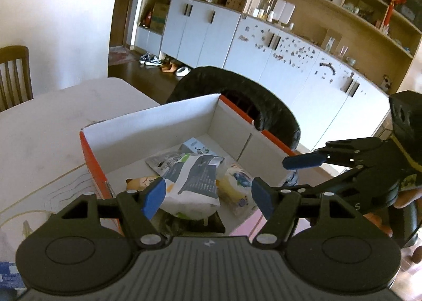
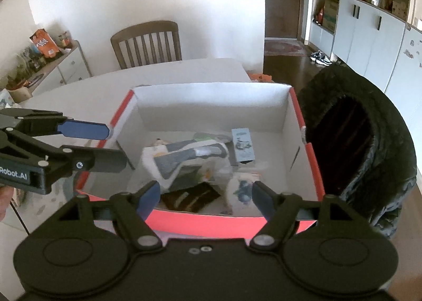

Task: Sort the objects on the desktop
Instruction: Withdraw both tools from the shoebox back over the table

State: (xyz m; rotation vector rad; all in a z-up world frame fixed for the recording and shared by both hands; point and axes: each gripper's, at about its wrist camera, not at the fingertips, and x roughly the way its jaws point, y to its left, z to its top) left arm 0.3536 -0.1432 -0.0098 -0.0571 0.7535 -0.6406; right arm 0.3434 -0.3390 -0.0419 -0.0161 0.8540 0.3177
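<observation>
An open cardboard box (image 1: 184, 119) with orange outer sides and a white inside stands on the table; it also shows in the right wrist view (image 2: 211, 100). Inside lie several packets, with a white and grey pouch (image 1: 193, 185) on top, also visible in the right wrist view (image 2: 182, 161), plus a small pale blue carton (image 2: 244, 144) and a white packet with blue print (image 1: 238, 187). My left gripper (image 1: 208, 195) is open and empty over the box's near edge. My right gripper (image 2: 205, 199) is open and empty above the box's near rim.
A white table (image 1: 52, 121) carries the box. A chair draped with a black fuzzy coat (image 2: 369, 129) stands beside the box. A wooden chair (image 2: 147, 42) is at the table's far side. White cabinets and shelves (image 1: 290, 50) line the wall.
</observation>
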